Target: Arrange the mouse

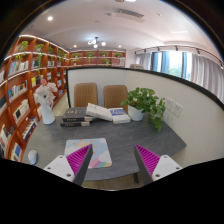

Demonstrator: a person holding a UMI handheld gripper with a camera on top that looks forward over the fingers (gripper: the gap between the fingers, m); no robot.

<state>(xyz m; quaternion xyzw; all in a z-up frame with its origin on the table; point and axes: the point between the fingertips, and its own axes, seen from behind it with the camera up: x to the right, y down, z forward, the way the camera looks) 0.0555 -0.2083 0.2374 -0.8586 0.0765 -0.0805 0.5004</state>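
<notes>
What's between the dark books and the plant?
A pale book lies between the dark books and the plant, in the gripper view. The gripper is open, empty.

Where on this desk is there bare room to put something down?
The grey desk is bare in the middle, between the books and the open gripper. The far edge is crowded: books, a potted plant. A colourful pad lies by the left finger.

Small pale mouse (32, 157) (details unclear) on the grey table (120, 135); well left of the gripper's (115, 165) spread fingers
</notes>
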